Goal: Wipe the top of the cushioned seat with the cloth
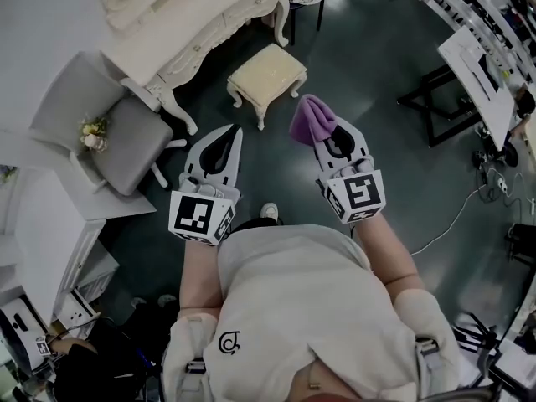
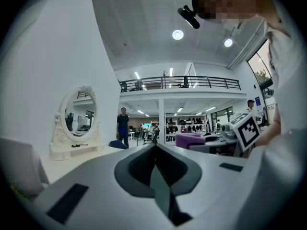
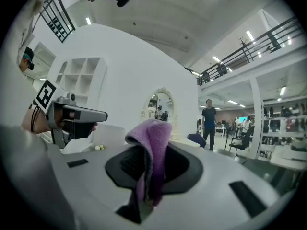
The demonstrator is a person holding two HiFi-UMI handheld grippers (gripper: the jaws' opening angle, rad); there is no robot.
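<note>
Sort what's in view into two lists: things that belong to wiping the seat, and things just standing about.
For the job:
purple cloth, clamped in the right gripper
cream cushioned seat, on the floor ahead
left gripper, shut and empty

Standing about:
white dressing table
grey chair with a small flower bunch
oval mirror

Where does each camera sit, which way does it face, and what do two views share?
Head view: on the person's head, facing steeply down at the stool; shows forearms, left gripper, and right gripper holding the cloth.
Left gripper view: on that gripper, facing level along its shut jaws into a hall; person's shirt at right.
Right gripper view: on that gripper, facing level along jaws shut on the cloth; left hand at left.
Shared: both gripper views show the mirror and the other gripper.
</note>
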